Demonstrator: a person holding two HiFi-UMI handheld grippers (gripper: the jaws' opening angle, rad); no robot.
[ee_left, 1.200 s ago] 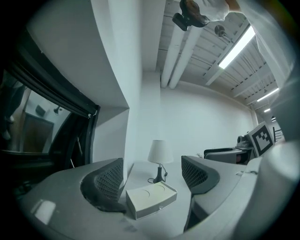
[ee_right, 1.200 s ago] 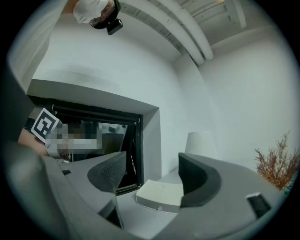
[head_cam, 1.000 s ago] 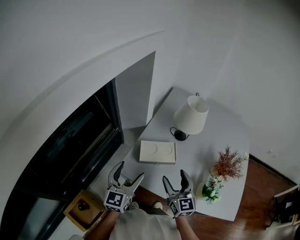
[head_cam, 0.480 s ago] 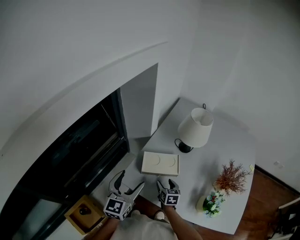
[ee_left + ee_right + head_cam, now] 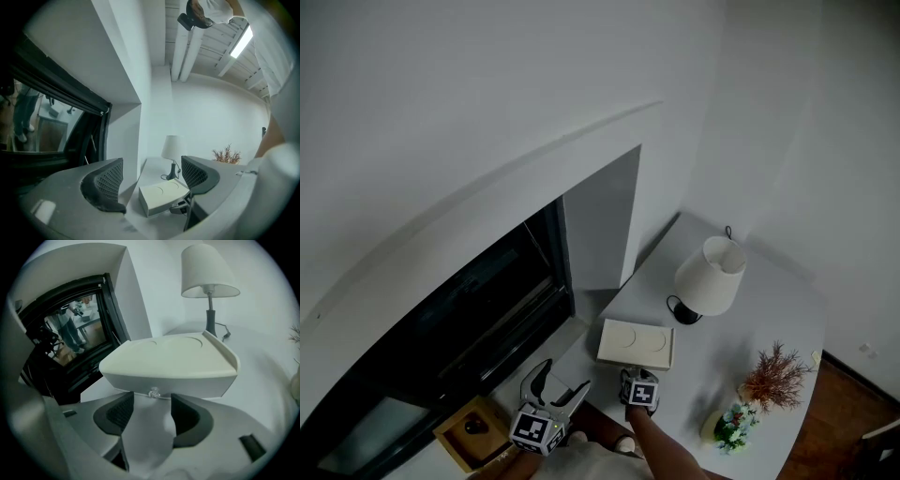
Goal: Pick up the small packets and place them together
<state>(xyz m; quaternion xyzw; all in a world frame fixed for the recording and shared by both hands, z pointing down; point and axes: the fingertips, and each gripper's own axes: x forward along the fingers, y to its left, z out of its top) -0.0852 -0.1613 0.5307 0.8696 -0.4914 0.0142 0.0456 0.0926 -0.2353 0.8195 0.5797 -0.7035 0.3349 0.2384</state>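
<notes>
Two grippers face a cream box point(image 5: 168, 362) on the white worktop point(image 5: 759, 300). The right gripper point(image 5: 152, 411) tilts down at the box's front face. Its jaws stand apart and have just been closing. The box's small clear knob point(image 5: 153, 392) sits at their tips, between them and untouched. The left gripper point(image 5: 152, 180), to its left, points level with its jaws wide and empty, and the box lies beyond them. A lamp point(image 5: 710, 277) stands past the box.

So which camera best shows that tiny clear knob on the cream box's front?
The right gripper view: the small clear knob sits close up, just beyond the jaws, on the flat cream box. The head view shows only the box's lid from above; the left gripper view shows the box's side, no knob.
</notes>
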